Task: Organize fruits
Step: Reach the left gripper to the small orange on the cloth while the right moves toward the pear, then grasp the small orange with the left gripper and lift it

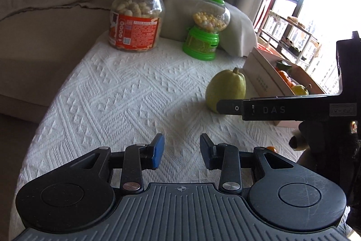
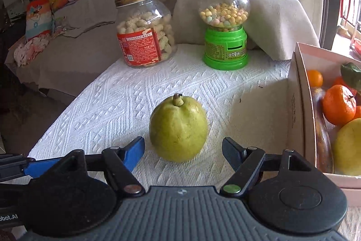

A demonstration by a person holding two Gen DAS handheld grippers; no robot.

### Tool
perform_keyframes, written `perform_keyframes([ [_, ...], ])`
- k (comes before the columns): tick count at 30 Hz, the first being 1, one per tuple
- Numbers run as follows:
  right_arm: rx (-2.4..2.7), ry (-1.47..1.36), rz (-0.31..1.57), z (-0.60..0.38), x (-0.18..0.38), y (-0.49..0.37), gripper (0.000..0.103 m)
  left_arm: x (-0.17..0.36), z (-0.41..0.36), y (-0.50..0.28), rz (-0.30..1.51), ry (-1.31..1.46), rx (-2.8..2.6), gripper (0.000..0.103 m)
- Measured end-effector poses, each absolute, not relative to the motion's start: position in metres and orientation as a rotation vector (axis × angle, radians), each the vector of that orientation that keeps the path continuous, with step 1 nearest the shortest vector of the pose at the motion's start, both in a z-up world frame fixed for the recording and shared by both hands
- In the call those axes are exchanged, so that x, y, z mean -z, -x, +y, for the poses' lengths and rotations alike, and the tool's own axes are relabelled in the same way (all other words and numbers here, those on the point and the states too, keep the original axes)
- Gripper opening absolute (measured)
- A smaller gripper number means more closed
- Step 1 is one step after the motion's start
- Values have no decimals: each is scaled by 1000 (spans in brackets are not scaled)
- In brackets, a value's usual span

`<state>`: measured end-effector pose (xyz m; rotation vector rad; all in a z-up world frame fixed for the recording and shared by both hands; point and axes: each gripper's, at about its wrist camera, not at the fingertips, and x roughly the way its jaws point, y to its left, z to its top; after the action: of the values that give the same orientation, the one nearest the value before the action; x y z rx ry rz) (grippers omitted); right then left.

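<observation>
A green pear (image 2: 178, 128) stands upright on the white patterned cloth (image 2: 108, 110). My right gripper (image 2: 183, 150) is open, and the pear's lower half sits between its fingertips with a gap on each side. In the left wrist view one right finger (image 1: 227, 107) crosses in front of the pear (image 1: 225, 87). My left gripper (image 1: 182, 149) hovers over bare cloth to the pear's left, open by a narrow gap with nothing in it. A cardboard box (image 2: 302, 92) at the right holds tangerines (image 2: 338, 105), a yellow fruit (image 2: 348, 148) and a dark green piece (image 2: 352, 76).
A peanut jar with a gold lid (image 2: 144, 31) and a green candy dispenser (image 2: 225, 28) stand at the back of the cloth, with a cushion (image 2: 275, 15) behind them. A small orange fruit (image 1: 270, 148) peeks out behind my left gripper. A sofa (image 1: 45, 26) runs along the left.
</observation>
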<state>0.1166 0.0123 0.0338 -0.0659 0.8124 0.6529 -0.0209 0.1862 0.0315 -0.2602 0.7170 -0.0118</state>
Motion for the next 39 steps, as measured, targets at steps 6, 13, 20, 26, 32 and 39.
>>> perform_keyframes([
  [6, -635, 116, 738, -36, -42, -61, 78, -29, 162, 12, 739, 228, 69, 39],
  [13, -396, 174, 638, -99, -29, -17, 84, -31, 111, 5, 729, 123, 296, 39],
  [20, -268, -5, 710, -139, -12, -28, 84, -26, 69, -1, 750, -49, 301, 40],
  [26, -274, -6, 730, -137, -8, -30, 86, -30, 74, -1, 760, -23, 336, 40],
  [32, -276, -6, 735, -135, -8, -31, 88, -43, 68, 1, 715, -52, 357, 40],
  [39, -275, -6, 736, -136, -8, -31, 89, -38, 61, 8, 748, -146, 375, 34],
])
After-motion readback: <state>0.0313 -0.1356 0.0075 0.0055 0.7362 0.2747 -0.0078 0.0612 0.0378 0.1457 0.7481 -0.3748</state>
